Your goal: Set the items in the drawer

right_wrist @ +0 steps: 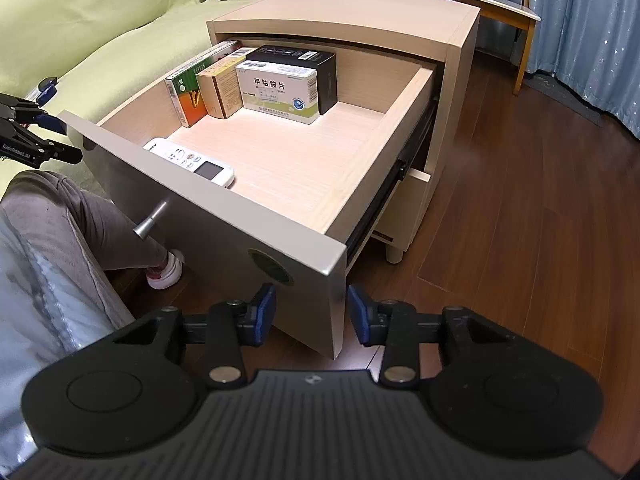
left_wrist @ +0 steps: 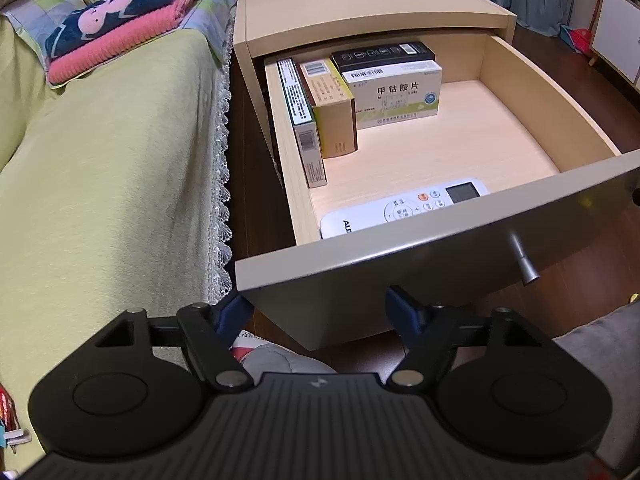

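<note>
Both the left gripper (left_wrist: pixel 320 304) and right gripper (right_wrist: pixel 312 308) hang with fingers apart and empty by the drawer (right_wrist: pixel 240 232) front; shoving it shut could slide the remote (right_wrist: pixel 192 162) from its front edge.

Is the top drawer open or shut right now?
Open. The drawer is pulled well out of the nightstand; its floor, the remote and the boxes inside show from above.

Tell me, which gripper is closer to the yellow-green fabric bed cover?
Left. The left gripper sits at the grey drawer front's bed-side corner, beside the yellow-green fabric bed cover; the right gripper is at the front's opposite corner.
</note>
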